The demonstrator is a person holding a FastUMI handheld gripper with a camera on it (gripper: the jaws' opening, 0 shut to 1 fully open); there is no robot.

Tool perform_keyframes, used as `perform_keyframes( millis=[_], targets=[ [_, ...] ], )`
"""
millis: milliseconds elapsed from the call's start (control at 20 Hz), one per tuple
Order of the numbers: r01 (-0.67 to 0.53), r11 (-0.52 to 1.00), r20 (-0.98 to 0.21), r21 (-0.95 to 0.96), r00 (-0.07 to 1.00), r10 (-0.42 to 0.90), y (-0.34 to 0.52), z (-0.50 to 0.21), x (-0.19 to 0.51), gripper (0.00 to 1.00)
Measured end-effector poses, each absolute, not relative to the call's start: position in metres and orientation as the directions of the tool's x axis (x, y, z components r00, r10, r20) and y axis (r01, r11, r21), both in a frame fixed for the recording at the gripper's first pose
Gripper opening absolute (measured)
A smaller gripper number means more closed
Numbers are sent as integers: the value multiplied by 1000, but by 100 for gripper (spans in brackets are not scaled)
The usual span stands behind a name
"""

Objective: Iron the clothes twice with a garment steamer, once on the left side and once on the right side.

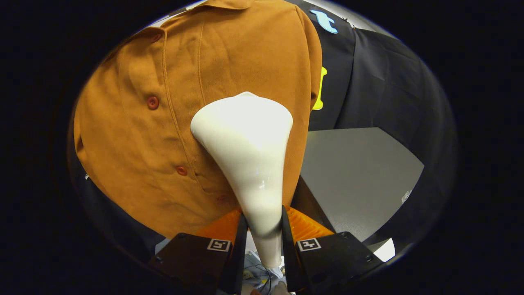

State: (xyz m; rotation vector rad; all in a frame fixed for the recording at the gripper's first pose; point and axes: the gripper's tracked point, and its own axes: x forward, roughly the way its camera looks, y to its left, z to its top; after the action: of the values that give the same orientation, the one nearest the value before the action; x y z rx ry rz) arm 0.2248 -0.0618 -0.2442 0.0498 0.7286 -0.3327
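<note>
An orange-brown button-up shirt [163,123] hangs in front of me, its placket and buttons running down left of centre. My gripper [264,229] is shut on the narrow handle of a white garment steamer [245,139]. The steamer's wide triangular head points up and away from the fingers and rests against the shirt, just right of the button placket, around the shirt's lower middle. The steamer head hides the cloth behind it.
A grey table top [360,176] lies to the right of the shirt, beyond the fingers. Black booth cloth [380,82] hangs behind it. Below the handle, cables and a bit of a hand [270,287] show.
</note>
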Motion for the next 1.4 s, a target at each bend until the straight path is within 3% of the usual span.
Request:
perform_keyframes(
  millis=[700,1050,1400],
  targets=[
    [323,946,-720,-37,648,-250,-63,-272,196,45],
    [324,945,-554,-46,779,-294,-60,-188,210,44],
    [233,971,-372,-56,897,-237,-21,-112,229,44]
  ],
)
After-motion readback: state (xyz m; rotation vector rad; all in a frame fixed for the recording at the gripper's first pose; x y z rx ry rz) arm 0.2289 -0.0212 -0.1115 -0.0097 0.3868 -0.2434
